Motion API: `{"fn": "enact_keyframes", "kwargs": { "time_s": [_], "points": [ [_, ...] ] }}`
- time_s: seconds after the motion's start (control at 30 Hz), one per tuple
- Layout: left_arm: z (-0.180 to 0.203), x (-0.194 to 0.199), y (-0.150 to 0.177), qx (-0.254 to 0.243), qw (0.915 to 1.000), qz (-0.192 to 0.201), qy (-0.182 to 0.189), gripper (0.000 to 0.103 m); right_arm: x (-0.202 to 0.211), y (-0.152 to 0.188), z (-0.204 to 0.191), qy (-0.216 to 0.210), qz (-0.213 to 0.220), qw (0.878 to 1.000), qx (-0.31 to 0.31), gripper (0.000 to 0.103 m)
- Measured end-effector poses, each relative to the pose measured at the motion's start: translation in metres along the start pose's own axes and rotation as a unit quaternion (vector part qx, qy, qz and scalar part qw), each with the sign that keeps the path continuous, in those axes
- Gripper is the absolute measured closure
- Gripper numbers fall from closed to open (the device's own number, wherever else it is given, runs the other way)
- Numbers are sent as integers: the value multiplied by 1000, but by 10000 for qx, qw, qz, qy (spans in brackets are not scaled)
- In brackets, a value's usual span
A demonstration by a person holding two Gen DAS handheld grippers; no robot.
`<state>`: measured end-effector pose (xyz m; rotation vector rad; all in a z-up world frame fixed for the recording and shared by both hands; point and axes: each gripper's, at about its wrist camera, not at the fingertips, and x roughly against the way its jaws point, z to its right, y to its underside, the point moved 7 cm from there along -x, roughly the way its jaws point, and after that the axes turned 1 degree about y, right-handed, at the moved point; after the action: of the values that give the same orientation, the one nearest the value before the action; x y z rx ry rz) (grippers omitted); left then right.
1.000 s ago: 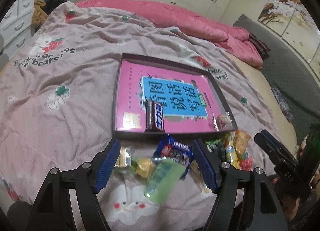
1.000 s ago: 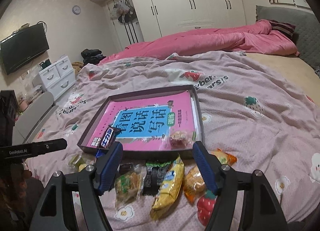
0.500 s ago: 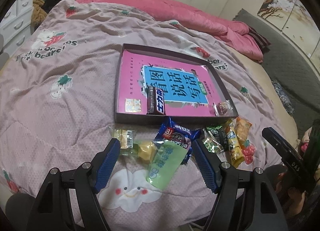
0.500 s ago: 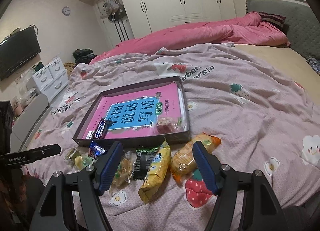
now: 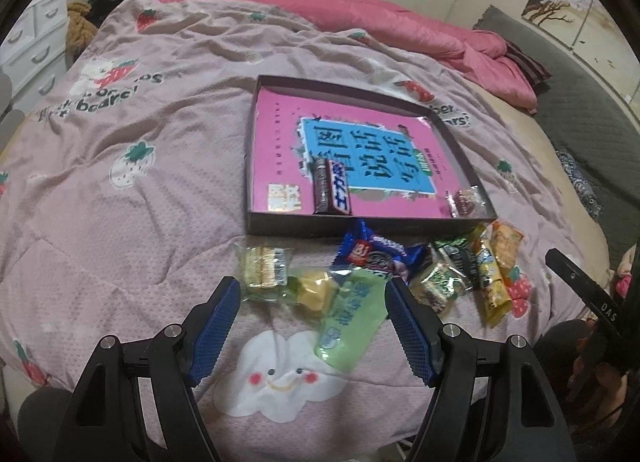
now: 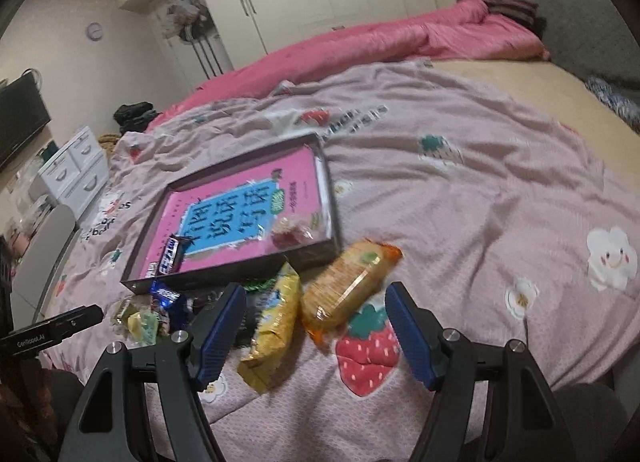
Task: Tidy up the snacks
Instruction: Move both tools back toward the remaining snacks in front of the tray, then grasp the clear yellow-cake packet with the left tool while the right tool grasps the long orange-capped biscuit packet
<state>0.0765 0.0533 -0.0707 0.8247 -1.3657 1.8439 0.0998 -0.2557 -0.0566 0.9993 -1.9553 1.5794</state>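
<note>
Sitting lower and more tilted in the right wrist view than a second ago, with the whole scene rolled clockwise and blurred; in the left wrist view, sliding further up the frame, the tray point(image 5: 460, 142) and the row of snacks now lying further from the camera. Hovering over the bed point(image 5: 140, 182), left tongs point(image 5: 314, 322) spread wide and gripping nothing, with a pale green packet point(image 5: 352, 322) and a yellow sweet point(image 5: 316, 290) lying on the quilt between the blue pads. Pointing at the near edge of the tray, right tongs point(image 6: 316, 326) standing wide too and empty, a yellow packet point(image 6: 276, 326) and an orange biscuit pack point(image 6: 348, 286) resting on the bedding between them. Lying inside the tray on a pink book point(image 5: 360, 150) with large Chinese characters on a blue panel: a dark chocolate bar point(image 5: 330, 190) with white Chinese lettering on blue, and a small clear-wrapped sweet point(image 5: 464, 202) in the near right corner. Crowding just outside the tray's front wall: a blue biscuit packet point(image 5: 372, 254), possibly marked "81", though too blurred to be sure. Showing on the quilt, "bears"; on the other tool's black bar, "GenRobot.AI" and "DAS".
</note>
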Motion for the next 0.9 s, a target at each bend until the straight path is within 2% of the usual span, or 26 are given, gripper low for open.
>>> {"fn": "enact_keyframes", "kwargs": {
  "time_s": [0.33, 0.6, 0.83, 0.9],
  "points": [
    [-19, -18, 0, 191, 9996, -105, -150, 27, -18, 11, 26, 7, -399, 9973, -612, 31],
    [-33, -31, -4, 431, 9987, -155, -224, 27, -35, 10, 31, 138, -505, 9966, -636, 31],
    [-36, -39, -6, 470, 9985, -188, -219, 27, -63, 6, 28, 47, -674, 9949, -754, 32],
    [-36, -41, -7, 465, 9985, -202, -213, 27, -72, 5, 27, 73, -724, 9947, -721, 35]
  ]
}}
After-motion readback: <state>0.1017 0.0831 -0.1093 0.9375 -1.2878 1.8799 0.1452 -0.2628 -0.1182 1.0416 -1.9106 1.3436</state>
